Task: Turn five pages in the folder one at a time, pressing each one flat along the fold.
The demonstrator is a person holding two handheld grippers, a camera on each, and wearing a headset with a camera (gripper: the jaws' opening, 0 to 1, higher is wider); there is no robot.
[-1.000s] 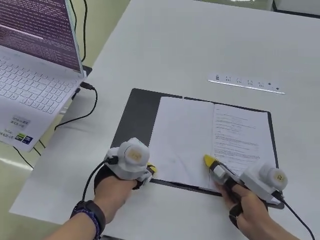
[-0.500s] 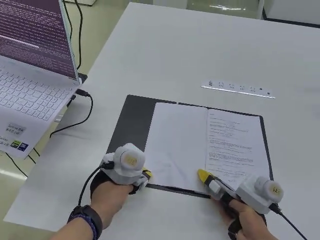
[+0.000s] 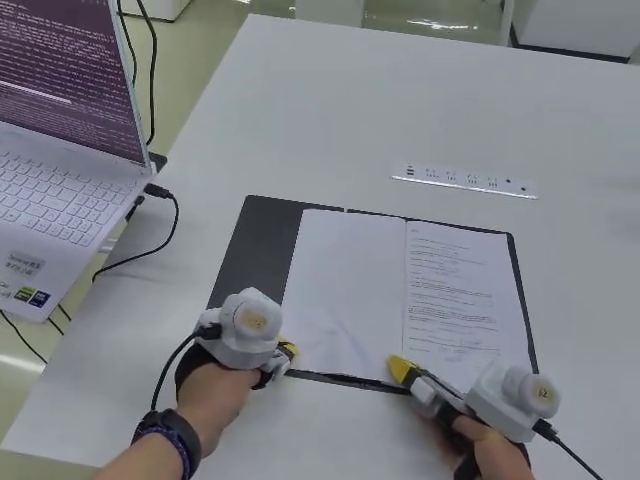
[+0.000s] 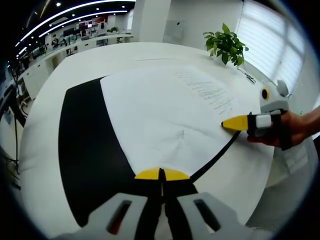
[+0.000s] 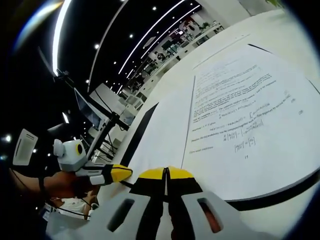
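Starting nearest the person, both hand-held grippers sit at the near edge of the open folder (image 3: 255,250), which lies flat on the white table (image 3: 330,110). The left gripper (image 3: 286,350) is clenched, its yellow tips pressed together with no gap, at the near left corner of the blank left page (image 3: 345,285). Whether any paper is caught between the tips cannot be determined. The left wrist carries a dark wristband (image 3: 165,432). The right gripper (image 3: 398,367) is likewise clenched, tips together, lying low at the near end of the fold (image 3: 404,290), where the blank page meets the printed right page (image 3: 460,295); nothing is seen grasped in it. The two grippers are apart, with the near edge of the blank page between them. The folder's black cover is exposed as a broad band left of the blank page and as a thin border along the near and right sides. The blank page shows a faint crease close to its near edge. Beyond the folder, a white power strip (image 3: 463,180) lies on the table, apart from the folder's far edge. To the far left an open laptop (image 3: 55,170) stands beside the table with its screen lit, and a black cable (image 3: 150,235) plugged into its side loops over the table's left margin. A potted plant (image 4: 226,45) appears in the left gripper view, beyond the pages.
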